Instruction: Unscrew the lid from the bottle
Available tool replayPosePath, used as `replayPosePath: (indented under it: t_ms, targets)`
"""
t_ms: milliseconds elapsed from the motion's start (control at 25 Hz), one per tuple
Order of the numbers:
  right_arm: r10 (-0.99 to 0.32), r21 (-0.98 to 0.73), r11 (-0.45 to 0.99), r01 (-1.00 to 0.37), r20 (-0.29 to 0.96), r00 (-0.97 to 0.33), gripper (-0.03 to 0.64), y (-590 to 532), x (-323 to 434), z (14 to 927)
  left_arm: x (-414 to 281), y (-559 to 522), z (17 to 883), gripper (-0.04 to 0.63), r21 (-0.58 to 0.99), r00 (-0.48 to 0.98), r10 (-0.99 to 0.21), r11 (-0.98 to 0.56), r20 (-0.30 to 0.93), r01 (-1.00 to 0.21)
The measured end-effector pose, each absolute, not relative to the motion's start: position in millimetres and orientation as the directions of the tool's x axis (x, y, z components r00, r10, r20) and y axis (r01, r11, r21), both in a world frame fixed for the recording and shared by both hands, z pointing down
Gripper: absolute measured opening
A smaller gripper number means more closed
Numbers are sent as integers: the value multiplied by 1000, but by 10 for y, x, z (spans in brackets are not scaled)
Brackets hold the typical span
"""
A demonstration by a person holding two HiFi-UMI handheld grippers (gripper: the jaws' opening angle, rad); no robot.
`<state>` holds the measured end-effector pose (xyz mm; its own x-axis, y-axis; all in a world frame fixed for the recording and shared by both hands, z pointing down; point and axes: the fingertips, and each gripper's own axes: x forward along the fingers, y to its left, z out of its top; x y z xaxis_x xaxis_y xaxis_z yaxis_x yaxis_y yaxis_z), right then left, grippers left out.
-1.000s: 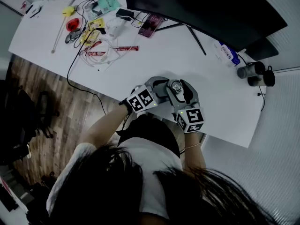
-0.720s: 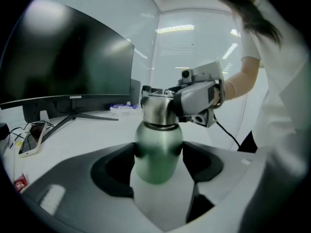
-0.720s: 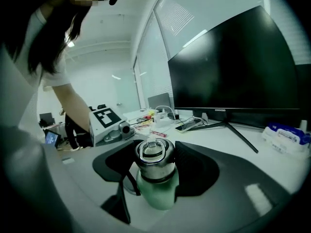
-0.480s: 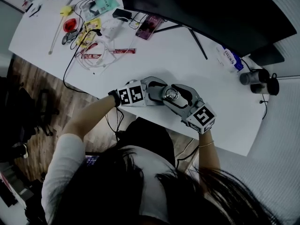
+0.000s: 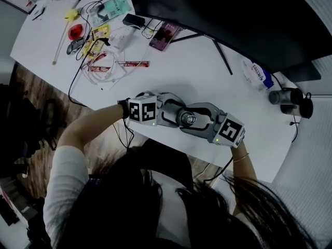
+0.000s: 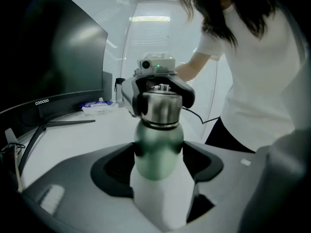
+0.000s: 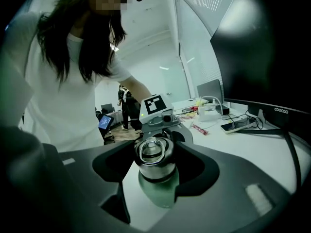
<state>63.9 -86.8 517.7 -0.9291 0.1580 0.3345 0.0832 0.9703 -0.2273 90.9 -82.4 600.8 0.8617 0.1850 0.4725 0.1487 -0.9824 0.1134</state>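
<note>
While your left tool stays clamped on the bottle, your right tool, gripping the lid, has swung round: unscrewing under way, lid apparently still seated.

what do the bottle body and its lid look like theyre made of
Bottle body: probably metal under a green satin coating. The colour is even and the sheen soft, though coated plastic cannot be ruled out.
Lid: looks like bare stainless steel, silver with sharp bright reflections. A ring with the same metal look lies on top.
</note>
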Motion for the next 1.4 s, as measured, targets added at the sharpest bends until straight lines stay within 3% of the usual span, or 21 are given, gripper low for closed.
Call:
replayPosePath:
  t_ms: [200,360,640,960,1160,1400]
  targets:
    - [224,-228,962,150,347,-911,262,-850,637,5216,914,-839,6050,364,72,853,201,-979,482,190]
    - [167,-262,962,76,349,-922,262,-879,648,5227,910,-840,6050,362,66,859,185,-982,478,175]
    - [-214,-305,907,-290,259,-942,287,-978,772,5052,927,-827,6054,362,75,880,91,-995,465,64]
    - [-617,-261,699,-666,251,-746,287,-962,805,5106,955,-825,6062,362,76,895,-106,-985,433,-153]
    - [-732,-228,583,-780,271,-626,287,-997,819,5172,964,-828,6056,362,80,887,-213,-960,409,-267]
    - [-777,-166,519,-839,318,-544,278,-1028,874,5303,963,-817,5986,362,89,872,-272,-938,407,-334]
